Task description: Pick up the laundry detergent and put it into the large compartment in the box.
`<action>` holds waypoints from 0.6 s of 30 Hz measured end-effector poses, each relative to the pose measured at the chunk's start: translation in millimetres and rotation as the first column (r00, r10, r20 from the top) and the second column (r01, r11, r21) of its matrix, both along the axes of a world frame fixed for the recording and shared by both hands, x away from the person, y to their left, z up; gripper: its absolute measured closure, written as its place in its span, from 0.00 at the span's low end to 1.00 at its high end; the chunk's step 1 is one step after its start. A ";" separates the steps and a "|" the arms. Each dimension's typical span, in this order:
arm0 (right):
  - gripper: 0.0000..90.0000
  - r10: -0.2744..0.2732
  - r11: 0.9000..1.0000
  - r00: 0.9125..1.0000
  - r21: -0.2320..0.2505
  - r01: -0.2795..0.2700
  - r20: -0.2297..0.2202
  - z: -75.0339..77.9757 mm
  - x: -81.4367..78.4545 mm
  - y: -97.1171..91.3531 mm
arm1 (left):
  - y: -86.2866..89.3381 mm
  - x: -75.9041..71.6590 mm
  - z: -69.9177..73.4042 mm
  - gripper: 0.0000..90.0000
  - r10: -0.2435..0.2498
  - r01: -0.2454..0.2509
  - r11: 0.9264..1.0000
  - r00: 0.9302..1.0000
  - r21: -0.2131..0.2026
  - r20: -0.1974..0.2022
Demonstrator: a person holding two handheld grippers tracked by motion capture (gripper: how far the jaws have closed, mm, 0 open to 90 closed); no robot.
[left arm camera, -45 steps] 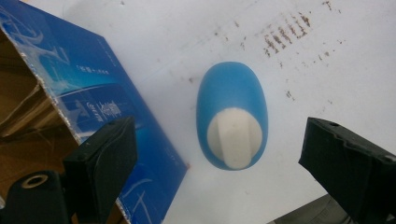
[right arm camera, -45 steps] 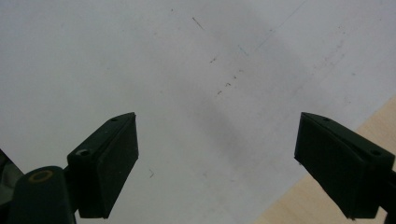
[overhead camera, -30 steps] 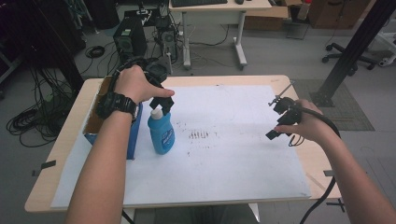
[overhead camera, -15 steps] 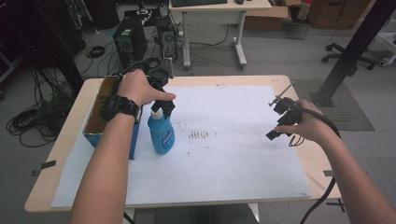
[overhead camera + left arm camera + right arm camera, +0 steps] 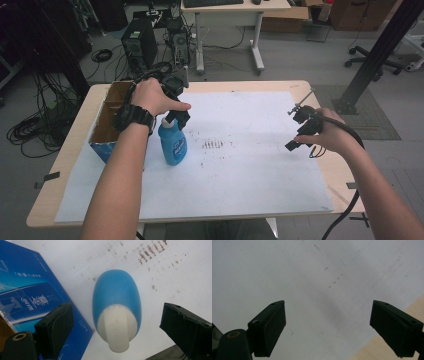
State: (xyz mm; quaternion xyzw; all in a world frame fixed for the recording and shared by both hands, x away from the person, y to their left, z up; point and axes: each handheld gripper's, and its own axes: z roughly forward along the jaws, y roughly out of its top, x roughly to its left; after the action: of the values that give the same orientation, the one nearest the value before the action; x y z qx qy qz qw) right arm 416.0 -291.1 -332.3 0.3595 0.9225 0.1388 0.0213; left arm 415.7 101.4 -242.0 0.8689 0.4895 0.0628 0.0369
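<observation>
Blue bottle [image 5: 173, 144] upright on white sheet [image 5: 250, 170], beside blue box [image 5: 107, 135]. Left gripper [image 5: 116, 325] above its cap, jaws spread, not touching. Right gripper [image 5: 328, 325] jaws spread, nothing between.

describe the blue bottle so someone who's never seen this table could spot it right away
Start at the white sheet covering the wooden table, then go to its left side, beside the open cardboard box with blue walls. The blue bottle stands upright there, right below the left tool, whose jaws are open either side of its top. It is the sheet's sole standing thing: rounded, blue, white-capped.
</observation>
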 end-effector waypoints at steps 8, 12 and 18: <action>0.15 -0.001 1.000 1.000 0.000 0.001 0.001 -0.4 0.1 -0.6 | 0.6 -0.3 0.3 0.13 -0.004 0.004 1.000 1.000 0.003 -0.002; 0.15 0.000 1.000 1.000 0.001 0.000 0.002 -0.3 0.1 -0.6 | 1.1 -0.8 -0.1 0.13 0.001 -0.001 1.000 1.000 0.000 -0.001; 0.15 0.004 1.000 1.000 -0.005 -0.004 0.001 -1.0 -0.2 0.4 | 1.7 -0.6 -2.2 0.13 0.003 -0.003 1.000 1.000 0.007 -0.001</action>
State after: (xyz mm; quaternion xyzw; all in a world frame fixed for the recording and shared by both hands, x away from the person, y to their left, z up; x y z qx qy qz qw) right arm 415.8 -290.7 -333.3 0.3576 0.9235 0.1368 0.0222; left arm 415.0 103.1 -244.1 0.8683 0.4908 0.0642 0.0336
